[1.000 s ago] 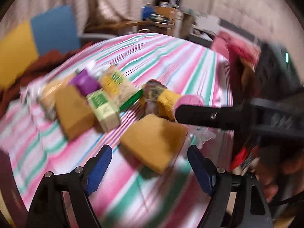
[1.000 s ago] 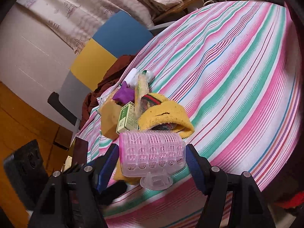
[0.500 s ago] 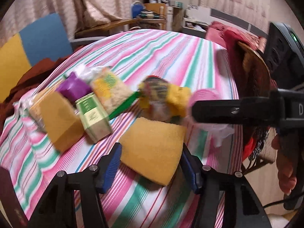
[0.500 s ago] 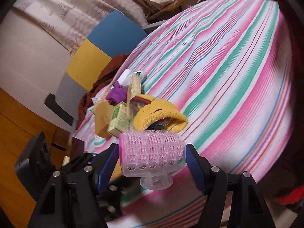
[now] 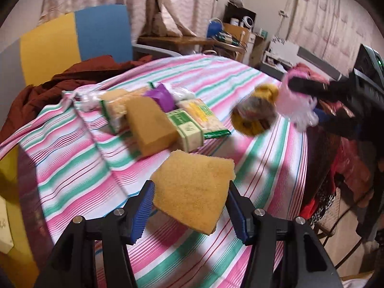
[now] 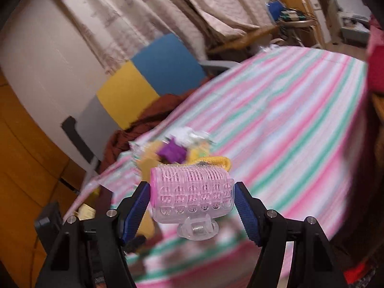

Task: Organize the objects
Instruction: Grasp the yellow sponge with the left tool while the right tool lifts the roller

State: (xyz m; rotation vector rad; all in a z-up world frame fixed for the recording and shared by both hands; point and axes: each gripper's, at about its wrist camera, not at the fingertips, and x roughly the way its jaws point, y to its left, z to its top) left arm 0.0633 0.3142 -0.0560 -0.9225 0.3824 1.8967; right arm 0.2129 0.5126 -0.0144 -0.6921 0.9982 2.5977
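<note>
My left gripper (image 5: 190, 210) is shut on a flat yellow sponge (image 5: 193, 189), held above the striped tablecloth (image 5: 79, 151). My right gripper (image 6: 192, 206) is shut on a pink hair roller (image 6: 192, 195) with a clear clip, lifted over the table; the same roller (image 5: 294, 105) and right gripper (image 5: 319, 88) show at the right of the left wrist view. On the cloth lie a second yellow sponge (image 5: 148, 129), a green and white box (image 5: 188, 128), a purple item (image 5: 162, 96), noodle packets (image 5: 204, 116) and a yellow knit hat (image 5: 254, 112).
A chair with a yellow and blue back (image 5: 72, 40) stands behind the table, a brown garment (image 5: 60, 81) draped on it. Red clothing (image 5: 345, 163) hangs at the table's right edge. A cluttered desk (image 5: 230, 40) is at the back. Curtains (image 6: 144, 16) line the wall.
My left gripper closed on the flat yellow sponge and lifted it off the cloth. My right gripper rose with the pink roller still held, and its view tilted up toward the room.
</note>
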